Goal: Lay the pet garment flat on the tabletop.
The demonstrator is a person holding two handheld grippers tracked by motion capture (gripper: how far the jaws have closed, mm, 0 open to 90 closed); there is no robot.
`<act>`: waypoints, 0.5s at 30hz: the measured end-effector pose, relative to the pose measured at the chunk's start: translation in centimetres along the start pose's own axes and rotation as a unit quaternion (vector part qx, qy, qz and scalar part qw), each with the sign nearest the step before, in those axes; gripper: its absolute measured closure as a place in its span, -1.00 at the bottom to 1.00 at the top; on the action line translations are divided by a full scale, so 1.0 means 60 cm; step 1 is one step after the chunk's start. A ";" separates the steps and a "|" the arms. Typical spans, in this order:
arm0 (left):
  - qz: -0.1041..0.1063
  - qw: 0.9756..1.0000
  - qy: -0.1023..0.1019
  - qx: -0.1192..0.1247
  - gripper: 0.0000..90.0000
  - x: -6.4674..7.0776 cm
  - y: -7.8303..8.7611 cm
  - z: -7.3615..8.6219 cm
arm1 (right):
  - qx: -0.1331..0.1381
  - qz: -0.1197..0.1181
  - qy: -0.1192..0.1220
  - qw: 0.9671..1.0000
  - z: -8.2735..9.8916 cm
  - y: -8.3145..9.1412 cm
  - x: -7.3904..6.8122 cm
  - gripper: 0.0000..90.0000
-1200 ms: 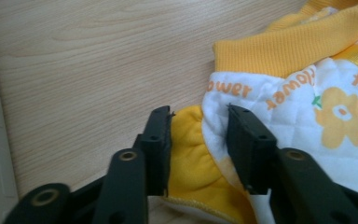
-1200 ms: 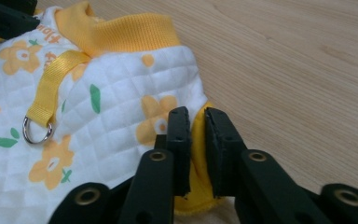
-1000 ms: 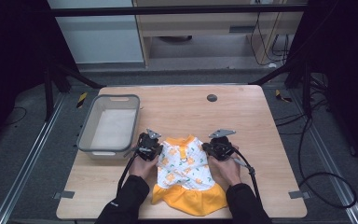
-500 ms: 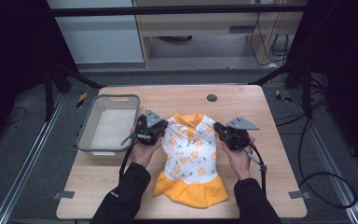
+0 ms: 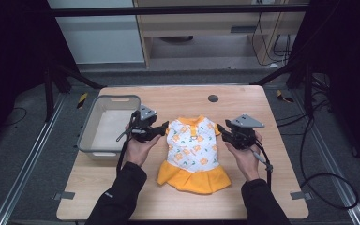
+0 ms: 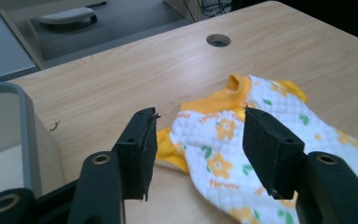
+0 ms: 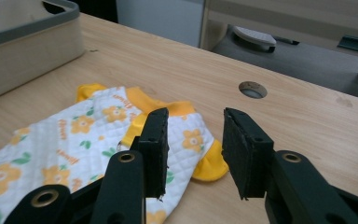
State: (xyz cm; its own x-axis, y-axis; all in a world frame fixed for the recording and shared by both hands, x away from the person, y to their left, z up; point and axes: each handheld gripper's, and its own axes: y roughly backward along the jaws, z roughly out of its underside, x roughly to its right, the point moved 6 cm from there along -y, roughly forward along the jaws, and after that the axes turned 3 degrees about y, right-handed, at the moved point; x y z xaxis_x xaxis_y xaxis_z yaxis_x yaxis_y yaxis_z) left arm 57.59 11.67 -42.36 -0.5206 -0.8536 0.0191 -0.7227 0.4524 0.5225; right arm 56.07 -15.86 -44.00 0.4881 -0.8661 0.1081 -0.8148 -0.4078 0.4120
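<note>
A small white dress (image 5: 193, 150) with orange flowers, orange collar, sleeves and skirt lies flat on the wooden table (image 5: 178, 101), collar toward the far side. My left gripper (image 5: 163, 127) hovers open just above its left sleeve (image 6: 168, 148); the quilted bodice (image 6: 223, 149) shows between its jaws. My right gripper (image 5: 221, 129) hovers open by the right sleeve (image 7: 212, 167), and nothing lies between its fingers. The dress (image 7: 88, 140) spreads to the left in the right gripper view.
A grey plastic bin (image 5: 104, 125) stands at the table's left, close to my left hand; its wall (image 6: 25, 135) and rim (image 7: 28, 25) appear in both gripper views. A round cable hole (image 5: 213, 98) lies beyond the collar. Bare wood extends to the right.
The dress was spread out flat and pushed away from the person. Both grippers moved apart and forward, then let go of the shoulders and now stand open.
</note>
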 end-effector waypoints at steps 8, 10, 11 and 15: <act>0.039 0.999 -0.016 -0.023 -0.09 0.025 0.071 0.069 | -0.009 -0.043 -0.009 0.999 0.023 0.066 -0.022 0.23; 0.046 0.998 -0.017 -0.028 -0.09 0.029 0.081 0.090 | -0.011 -0.050 -0.008 0.999 0.033 0.081 -0.030 0.22; 0.050 0.998 -0.019 -0.034 -0.09 0.030 0.086 0.103 | -0.014 -0.053 -0.009 0.998 0.037 0.086 -0.033 0.20; 0.060 0.997 -0.012 -0.046 -0.08 0.036 0.098 0.142 | -0.025 -0.074 -0.019 0.997 0.070 0.110 -0.050 0.18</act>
State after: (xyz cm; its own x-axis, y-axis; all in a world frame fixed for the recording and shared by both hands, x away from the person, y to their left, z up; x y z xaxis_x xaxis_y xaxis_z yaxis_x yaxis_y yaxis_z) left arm 48.35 14.67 -46.48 -0.6123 -0.7880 0.0653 -0.6110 0.5239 0.5934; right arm 47.93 -17.16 -45.42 0.5892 -0.8080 0.0084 -0.7177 -0.5185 0.4648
